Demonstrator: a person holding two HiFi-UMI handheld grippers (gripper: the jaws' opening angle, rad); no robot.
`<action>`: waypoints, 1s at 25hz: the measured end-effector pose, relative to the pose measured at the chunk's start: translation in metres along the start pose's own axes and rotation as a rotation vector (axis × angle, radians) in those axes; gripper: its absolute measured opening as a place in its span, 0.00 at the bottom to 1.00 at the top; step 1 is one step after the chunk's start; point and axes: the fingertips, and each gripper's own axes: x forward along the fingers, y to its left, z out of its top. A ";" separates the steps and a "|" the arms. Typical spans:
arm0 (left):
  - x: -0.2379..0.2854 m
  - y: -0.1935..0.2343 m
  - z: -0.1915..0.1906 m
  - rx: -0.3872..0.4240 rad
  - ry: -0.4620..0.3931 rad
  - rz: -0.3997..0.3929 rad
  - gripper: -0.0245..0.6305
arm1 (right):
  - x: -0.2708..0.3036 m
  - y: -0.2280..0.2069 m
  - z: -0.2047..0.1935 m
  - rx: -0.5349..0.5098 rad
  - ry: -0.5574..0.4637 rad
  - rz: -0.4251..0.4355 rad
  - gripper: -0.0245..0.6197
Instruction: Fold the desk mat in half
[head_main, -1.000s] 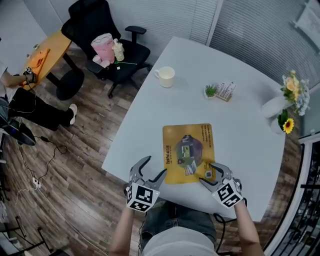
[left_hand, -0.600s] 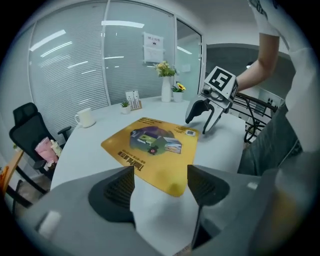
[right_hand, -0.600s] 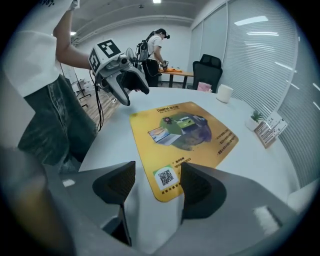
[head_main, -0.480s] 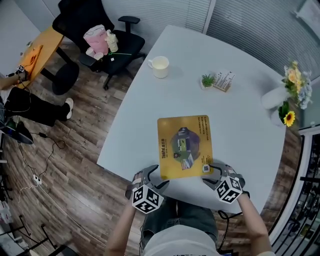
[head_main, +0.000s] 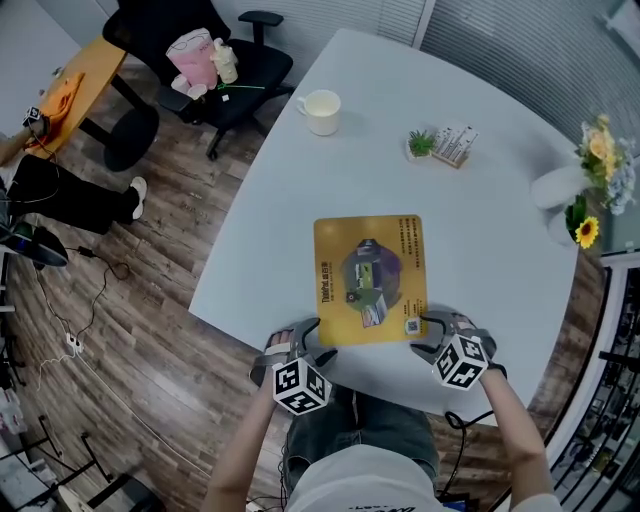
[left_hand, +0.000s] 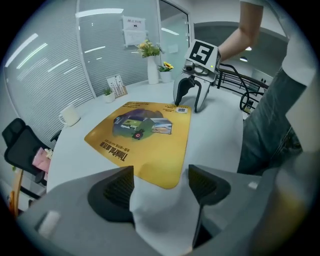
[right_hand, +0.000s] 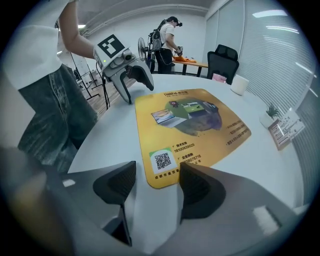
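A yellow desk mat (head_main: 369, 280) with a printed picture lies flat on the white table (head_main: 480, 250), close to its near edge. My left gripper (head_main: 305, 340) is open at the mat's near left corner. In the left gripper view that corner (left_hand: 167, 180) lies just ahead of the open jaws of this gripper (left_hand: 160, 192), not between them. My right gripper (head_main: 426, 335) is open at the near right corner. In the right gripper view the corner with the QR code (right_hand: 162, 162) reaches into the gap of that gripper (right_hand: 152, 187). Neither gripper holds the mat (right_hand: 192, 125).
A white cup (head_main: 322, 108), a small plant with a card stand (head_main: 440, 145) and a vase of flowers (head_main: 585, 195) stand at the far side of the table. A black office chair (head_main: 200, 60) is at the far left. A person (right_hand: 167, 37) stands in the background.
Both grippers have moved forward to the mat's near corners. The mat still lies flat.
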 end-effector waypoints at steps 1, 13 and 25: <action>0.000 0.000 -0.001 0.000 0.003 0.000 0.55 | 0.000 0.000 0.000 -0.001 0.000 0.009 0.51; 0.007 0.014 0.003 0.062 0.015 -0.063 0.59 | 0.001 -0.011 -0.001 -0.107 0.063 0.066 0.44; 0.011 0.013 0.008 0.085 0.037 -0.196 0.47 | 0.000 -0.016 0.000 -0.081 0.066 0.050 0.36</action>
